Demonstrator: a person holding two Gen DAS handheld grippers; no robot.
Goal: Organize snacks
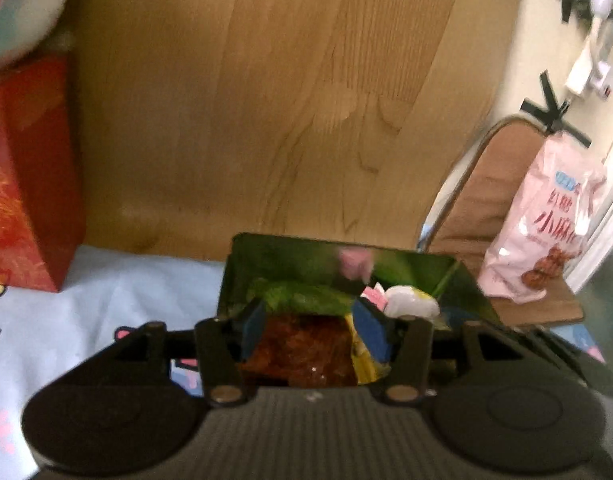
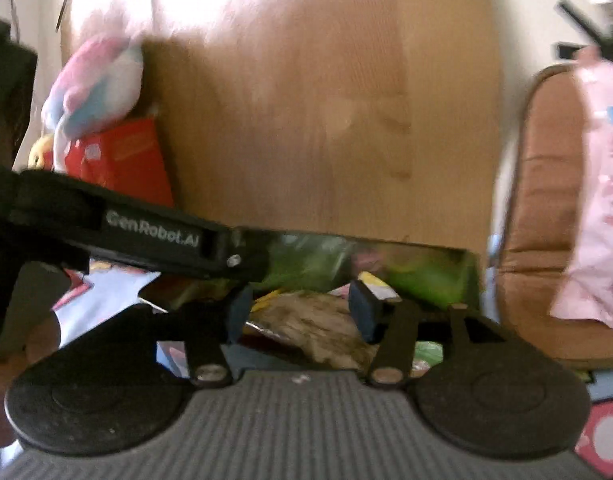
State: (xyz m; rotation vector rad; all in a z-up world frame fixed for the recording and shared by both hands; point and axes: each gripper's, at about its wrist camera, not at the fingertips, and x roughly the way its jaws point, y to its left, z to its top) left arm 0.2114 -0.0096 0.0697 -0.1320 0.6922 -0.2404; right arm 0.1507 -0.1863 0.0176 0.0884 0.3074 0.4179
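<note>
Left tongs (image 1: pixel 311 322) are spread open over a brown-red snack packet (image 1: pixel 302 350) with a yellow edge; contact with the blue pads (image 1: pixel 253 326) can't be told, view is blurred. Right tongs (image 2: pixel 300 306) are also open, poised above a grey-brown foil packet (image 2: pixel 314 330). Both packets lie at the near side of a green shiny-walled box (image 1: pixel 462 284) on the bed's light blue cartoon sheet (image 1: pixel 106 288), in front of a wooden headboard (image 1: pixel 266 100).

Packets look light, thin, crinkly and slippery, and probably crush easily. Best pinched at a sealed edge or across the flat middle, gently.

Box also holds a white wrapped item (image 1: pixel 410 300) and pink wrappers. A pink snack bag (image 1: pixel 546 220) sits on a chair (image 1: pixel 486 200) to the right, well apart from the box. A red carton (image 1: pixel 22 184) stands left with a plush toy (image 2: pixel 94 84) on top.
</note>
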